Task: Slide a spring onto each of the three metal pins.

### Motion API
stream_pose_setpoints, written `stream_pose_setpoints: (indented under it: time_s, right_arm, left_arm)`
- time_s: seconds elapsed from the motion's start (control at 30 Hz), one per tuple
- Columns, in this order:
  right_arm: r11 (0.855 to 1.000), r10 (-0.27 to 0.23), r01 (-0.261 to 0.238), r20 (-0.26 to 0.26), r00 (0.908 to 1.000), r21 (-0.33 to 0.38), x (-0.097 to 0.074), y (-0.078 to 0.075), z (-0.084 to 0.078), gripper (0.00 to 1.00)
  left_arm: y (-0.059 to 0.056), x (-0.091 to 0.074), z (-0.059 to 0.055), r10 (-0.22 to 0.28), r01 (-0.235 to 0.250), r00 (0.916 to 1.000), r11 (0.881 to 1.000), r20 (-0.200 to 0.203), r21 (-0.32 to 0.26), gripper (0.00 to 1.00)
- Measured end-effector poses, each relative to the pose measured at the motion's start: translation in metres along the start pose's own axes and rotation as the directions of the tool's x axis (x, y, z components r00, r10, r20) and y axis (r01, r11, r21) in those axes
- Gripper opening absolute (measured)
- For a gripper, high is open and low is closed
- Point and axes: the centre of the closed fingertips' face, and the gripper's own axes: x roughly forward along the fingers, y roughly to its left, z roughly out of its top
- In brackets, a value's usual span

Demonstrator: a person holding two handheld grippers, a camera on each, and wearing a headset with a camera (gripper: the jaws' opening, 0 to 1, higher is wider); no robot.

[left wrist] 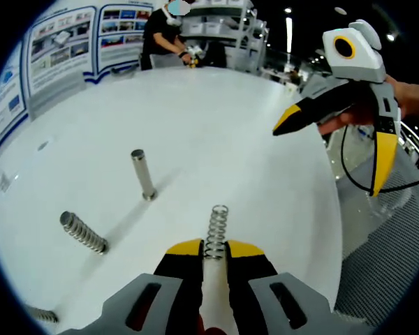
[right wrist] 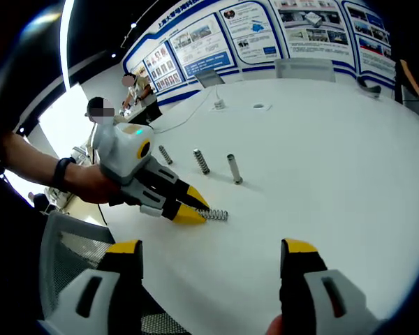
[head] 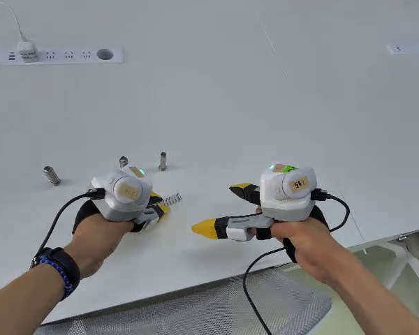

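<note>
The left tool (left wrist: 214, 248) is clamping one end of a small coil spring (left wrist: 217, 225), which is sticking out past the yellow tips low over the smooth white counter (left wrist: 265, 160), near the bare pin (left wrist: 143, 174). The right tool (right wrist: 211, 251) is hanging with its jaws wide apart, gripping nothing. The spring is looking light, thin-wired and bendy, so pinching it at one end is probably leaving its open mouth free to slip over the stiff, polished, round-topped pin, while squeezing harder is risking a kink.

Bright, even overhead light; soft shadows; sharp focus (fisheye edges bend strongly).
</note>
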Motion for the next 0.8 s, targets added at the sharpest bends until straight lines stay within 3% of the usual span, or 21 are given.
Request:
stream_pose_setpoints:
  time_s: [0.17,0.4,0.8]
  right_arm:
    - [1.000,0.010,-0.010,-0.004,0.9999,0.000,0.004,0.002,0.000,0.82]
    - [1.000,0.027,-0.027,-0.005,0.9996,0.003,0.007,0.007,0.000,0.81]
    - [0.997,0.054,-0.054,0.013,0.9985,0.048,0.011,0.009,0.000,0.77]
  left_arm:
    - [0.003,0.000,0.000,0.019,-0.019,0.9997,1.000,-0.013,0.004,0.11]
    - [0.005,-0.007,-0.006,0.023,-0.024,0.9995,0.999,-0.021,-0.045,0.10]
    - [0.004,-0.032,-0.016,0.033,-0.033,0.9994,0.996,-0.003,-0.078,0.10]
